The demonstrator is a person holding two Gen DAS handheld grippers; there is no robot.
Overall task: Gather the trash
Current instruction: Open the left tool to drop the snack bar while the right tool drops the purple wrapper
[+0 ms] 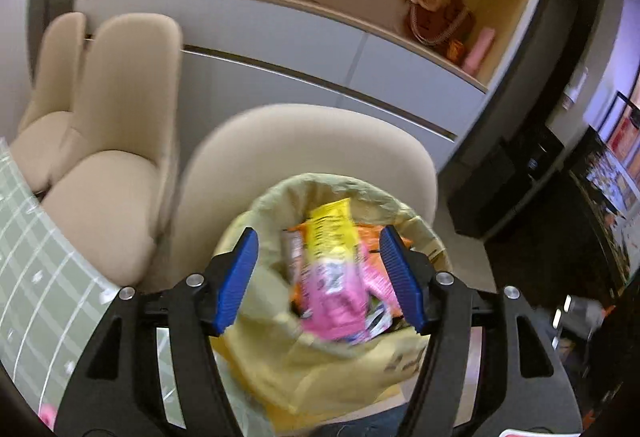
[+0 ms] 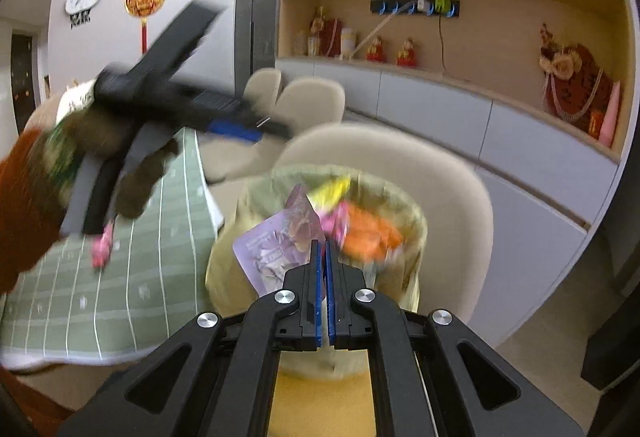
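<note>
One lined bin [image 1: 280,337] holding perhaps four blurred wrappers [image 1: 332,277], three beige chairs [image 1: 116,173], one pink scrap [image 2: 101,247] on the bench [image 2: 120,277].

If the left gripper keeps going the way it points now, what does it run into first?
Probably the pink and yellow wrapper lying between the open left gripper fingers, on top of the trash in the bag-lined bin. Motion blur leaves depth unclear.
</note>
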